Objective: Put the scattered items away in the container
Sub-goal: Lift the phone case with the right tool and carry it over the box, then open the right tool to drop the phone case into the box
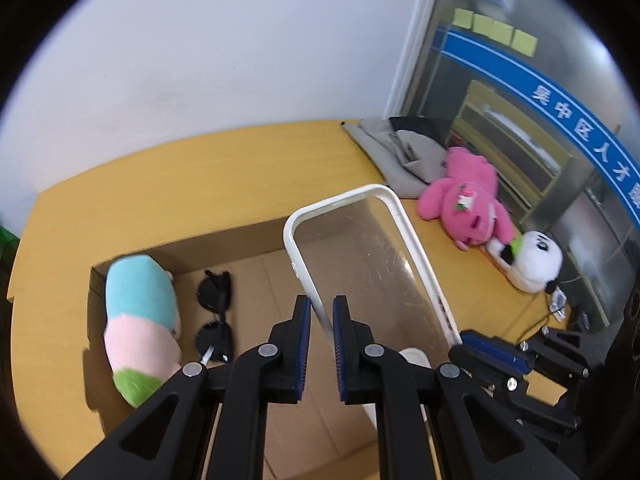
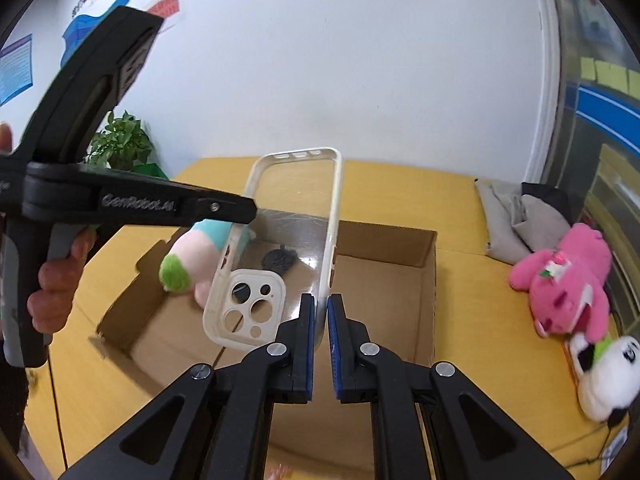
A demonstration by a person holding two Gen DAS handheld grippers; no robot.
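Observation:
A clear phone case with a white rim (image 1: 368, 256) (image 2: 288, 240) is held above the open cardboard box (image 1: 256, 240) (image 2: 400, 248). My left gripper (image 1: 322, 344) is shut on one long edge of it. My right gripper (image 2: 319, 344) is shut on the other edge near the camera cutout; it shows at the right in the left wrist view (image 1: 492, 354). The left gripper reaches in from the left in the right wrist view (image 2: 244, 212). Inside the box lie a pastel plush (image 1: 140, 320) (image 2: 188, 264) and black sunglasses (image 1: 216, 312) (image 2: 280, 260).
On the yellow table (image 1: 200, 176) (image 2: 480, 312), right of the box, lie a pink plush (image 1: 468, 200) (image 2: 568, 276), a panda plush (image 1: 532, 260) (image 2: 604, 372) and grey folded cloth (image 1: 404, 152) (image 2: 516, 216). A potted plant (image 2: 120, 144) stands at the table's far left.

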